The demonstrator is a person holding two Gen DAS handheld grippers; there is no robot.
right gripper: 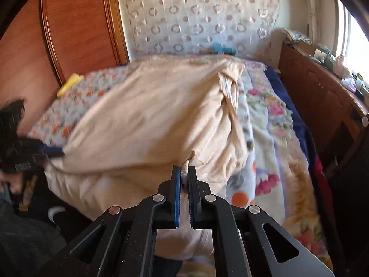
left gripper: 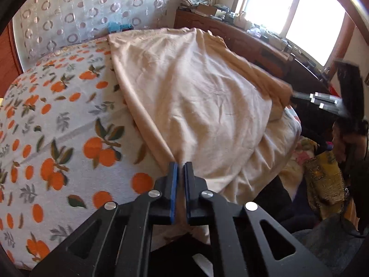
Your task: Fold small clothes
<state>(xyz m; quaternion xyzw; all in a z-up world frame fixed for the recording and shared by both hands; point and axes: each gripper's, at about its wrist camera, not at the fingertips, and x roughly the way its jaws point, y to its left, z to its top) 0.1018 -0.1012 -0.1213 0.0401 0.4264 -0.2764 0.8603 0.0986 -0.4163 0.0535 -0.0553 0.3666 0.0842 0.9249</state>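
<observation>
A large cream cloth (left gripper: pixel 196 97) lies spread over the bed, seen also in the right wrist view (right gripper: pixel 150 120). My left gripper (left gripper: pixel 181 165) is shut on the cloth's near edge, with fabric pinched between its blue pads. The right gripper (right gripper: pixel 184 168) is shut on a bunched corner of the same cloth. In the left wrist view the right gripper (left gripper: pixel 293 95) shows at the cloth's far right corner. From the right wrist view the left gripper (right gripper: pixel 61 151) shows at the cloth's left corner. The cloth is stretched between the two.
An orange-print bedspread (left gripper: pixel 57 127) covers the left of the bed, a floral blanket (right gripper: pixel 272 138) the right. A wooden sideboard (right gripper: pixel 322 101) with clutter stands under the window. A wooden wardrobe (right gripper: pixel 76 30) stands at the left. A yellow patterned cloth (left gripper: pixel 322 180) lies beside the bed.
</observation>
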